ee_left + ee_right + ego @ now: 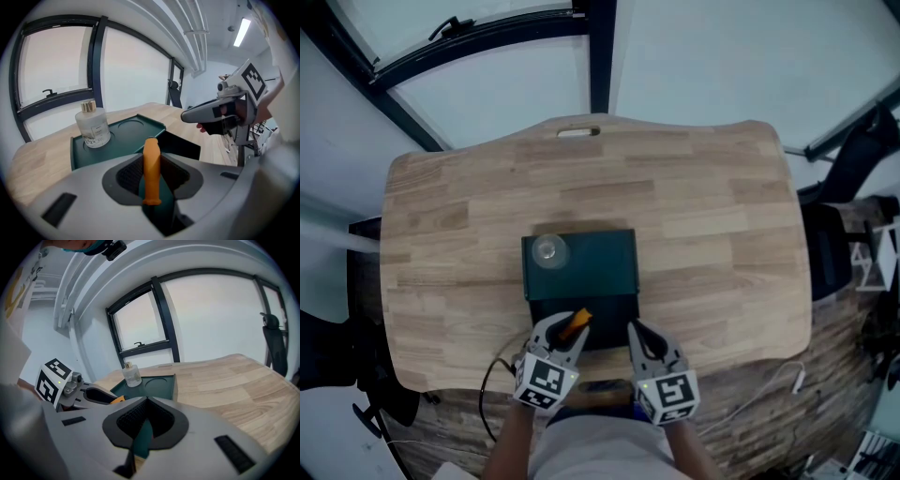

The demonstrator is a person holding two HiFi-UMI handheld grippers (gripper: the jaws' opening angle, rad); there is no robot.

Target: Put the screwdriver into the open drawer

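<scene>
1. Your left hand-held gripper (151,159) is clamped on the orange screwdriver (151,174), holding it over the near edge of the open drawer (609,314).
2. Your right hand-held gripper (145,420) is closed on nothing, just beside the left one.
3. You seem to be at the placing step. Next, lower the screwdriver inside the drawer, then let go.

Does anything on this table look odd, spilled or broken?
Nothing stands out. The bottle stands upright on the green cabinet, nothing is spilled, and the drawer is pulled open toward the person. The left tool grips the orange screwdriver over that drawer.
</scene>
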